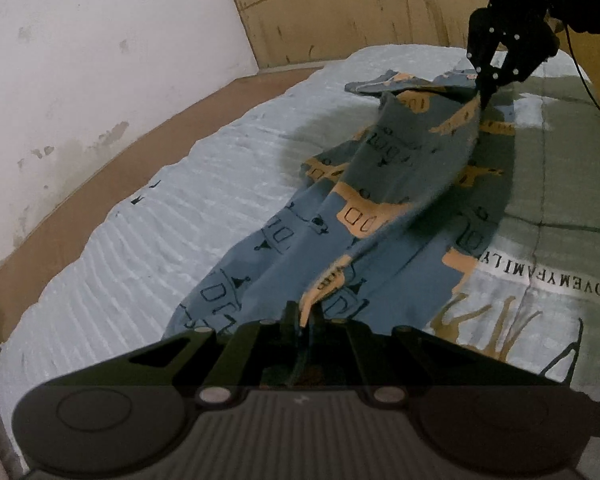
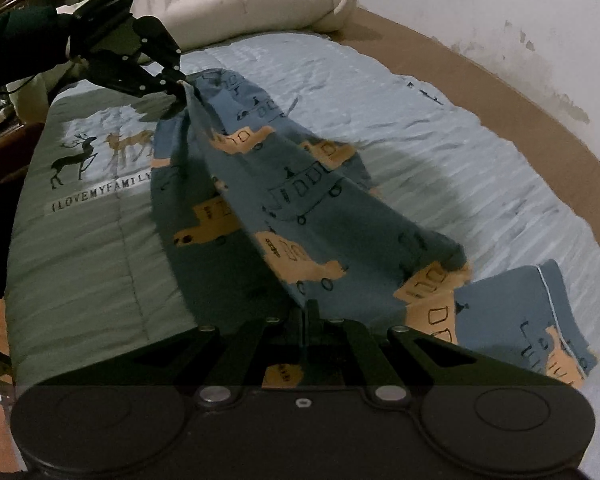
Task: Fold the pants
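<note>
Pants (image 1: 384, 208) stretched between grippers above bed (image 1: 148, 240), lower part resting on it. Left gripper (image 1: 306, 318) pinches one end, right gripper (image 2: 306, 312) other; both clamped on cloth, keeping it taut for fold. Which end is waistband: unclear, view dim.

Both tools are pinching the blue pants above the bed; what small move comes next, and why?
Probably lower both together. The left tool and right tool are each shut on an end of the pants, which sag between them over the bedspread, so laying the held edge down would finish this fold.
</note>
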Action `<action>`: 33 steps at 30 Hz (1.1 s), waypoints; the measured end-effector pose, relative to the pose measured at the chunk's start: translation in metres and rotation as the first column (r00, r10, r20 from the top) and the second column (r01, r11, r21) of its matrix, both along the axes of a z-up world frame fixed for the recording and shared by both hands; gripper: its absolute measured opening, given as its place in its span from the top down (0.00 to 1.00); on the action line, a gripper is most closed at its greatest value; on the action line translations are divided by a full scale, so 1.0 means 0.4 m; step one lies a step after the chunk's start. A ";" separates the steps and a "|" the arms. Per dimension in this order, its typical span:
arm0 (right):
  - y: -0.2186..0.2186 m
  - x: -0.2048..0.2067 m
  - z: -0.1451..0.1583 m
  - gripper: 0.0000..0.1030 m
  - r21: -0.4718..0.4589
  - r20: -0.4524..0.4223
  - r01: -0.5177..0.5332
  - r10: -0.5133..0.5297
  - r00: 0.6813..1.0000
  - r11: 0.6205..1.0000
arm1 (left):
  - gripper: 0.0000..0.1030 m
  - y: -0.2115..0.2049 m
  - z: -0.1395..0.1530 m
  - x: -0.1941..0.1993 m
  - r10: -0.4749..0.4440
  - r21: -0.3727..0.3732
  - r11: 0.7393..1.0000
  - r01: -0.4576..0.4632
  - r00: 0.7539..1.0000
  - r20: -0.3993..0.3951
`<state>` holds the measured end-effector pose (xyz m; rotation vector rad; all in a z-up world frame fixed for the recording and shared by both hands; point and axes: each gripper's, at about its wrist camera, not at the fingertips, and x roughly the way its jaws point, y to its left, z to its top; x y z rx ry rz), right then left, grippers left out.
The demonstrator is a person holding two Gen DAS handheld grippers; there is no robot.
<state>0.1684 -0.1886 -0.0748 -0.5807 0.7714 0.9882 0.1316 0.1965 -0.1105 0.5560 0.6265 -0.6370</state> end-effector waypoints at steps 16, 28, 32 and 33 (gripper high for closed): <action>-0.019 -0.058 0.022 1.00 0.036 -0.025 -0.022 0.023 0.999 0.999 | 0.96 0.033 0.001 -0.029 -0.052 -0.034 0.998 0.051 0.998 -0.032; 0.002 -0.077 -0.054 0.98 -0.041 -0.085 -0.041 0.038 0.996 0.998 | 0.81 0.017 -0.032 -0.038 -0.090 0.070 0.993 0.097 0.991 -0.103; 0.002 -0.073 -0.058 0.86 -0.043 -0.113 -0.032 0.027 0.993 0.999 | 0.66 0.025 -0.020 -0.055 -0.080 0.068 0.994 0.091 0.986 -0.147; 0.000 -0.075 -0.060 0.85 -0.044 -0.119 -0.028 0.023 0.993 0.999 | 0.57 0.035 -0.009 -0.055 -0.064 0.032 0.997 0.070 0.984 -0.166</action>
